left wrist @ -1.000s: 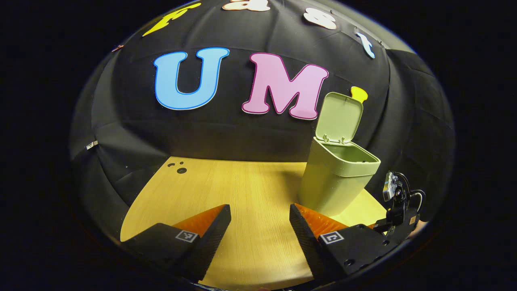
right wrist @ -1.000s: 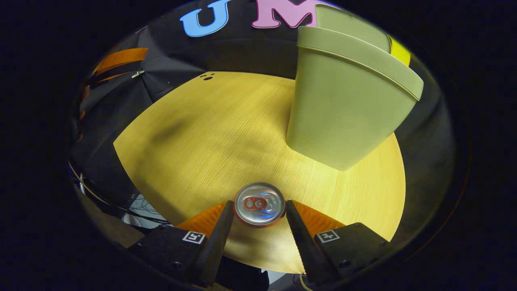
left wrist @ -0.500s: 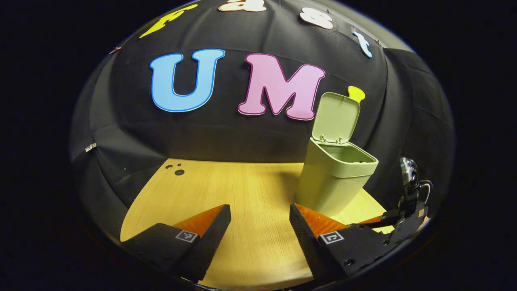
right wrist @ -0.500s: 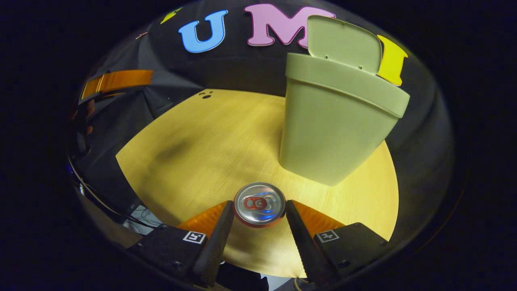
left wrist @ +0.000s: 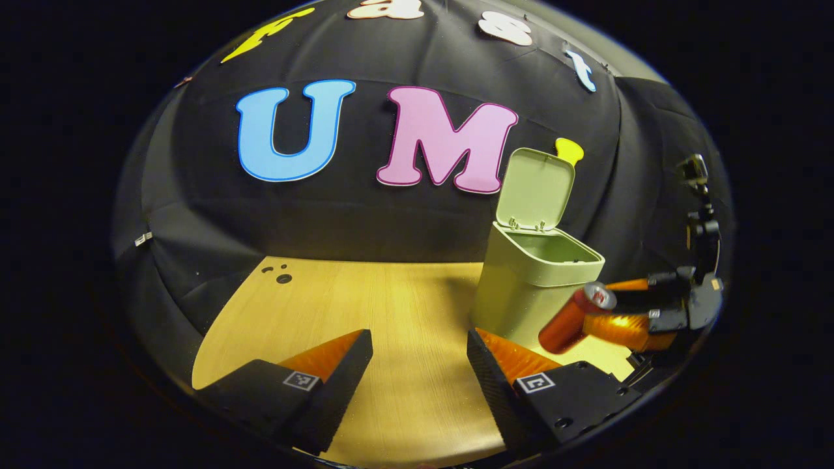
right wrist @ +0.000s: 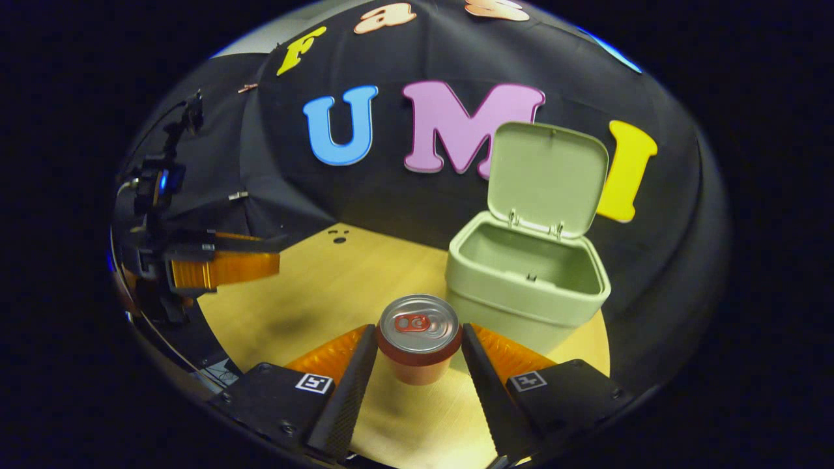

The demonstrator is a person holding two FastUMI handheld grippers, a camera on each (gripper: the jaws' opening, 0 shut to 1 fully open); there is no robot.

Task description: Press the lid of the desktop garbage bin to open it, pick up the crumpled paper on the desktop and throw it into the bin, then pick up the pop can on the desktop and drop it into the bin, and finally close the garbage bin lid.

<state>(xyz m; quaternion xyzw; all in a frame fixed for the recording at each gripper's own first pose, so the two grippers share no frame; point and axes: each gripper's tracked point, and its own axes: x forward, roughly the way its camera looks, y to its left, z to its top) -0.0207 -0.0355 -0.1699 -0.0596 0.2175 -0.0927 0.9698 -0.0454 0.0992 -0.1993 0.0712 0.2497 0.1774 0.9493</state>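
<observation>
The pale green bin (right wrist: 521, 293) stands on the wooden table (right wrist: 326, 293) with its lid (right wrist: 547, 176) swung up against the wall. My right gripper (right wrist: 418, 345) is shut on the red pop can (right wrist: 419, 339), which hangs in the air in front of the bin and a little below its rim. In the left gripper view the pop can (left wrist: 573, 316) is tilted beside the bin (left wrist: 528, 286), held by the right gripper (left wrist: 603, 309). My left gripper (left wrist: 417, 355) is open over the table (left wrist: 365, 306), left of the bin. I cannot see inside the bin's bottom.
The left gripper (right wrist: 270, 254) and its handle reach in from the left edge in the right gripper view. Small dark holes (left wrist: 280, 275) mark the table's far left corner. The black cloth wall stands close behind the bin.
My right gripper has lifted the pop can off the table and tilted up, so the open bin's inside now shows. My left gripper has hardly moved.
</observation>
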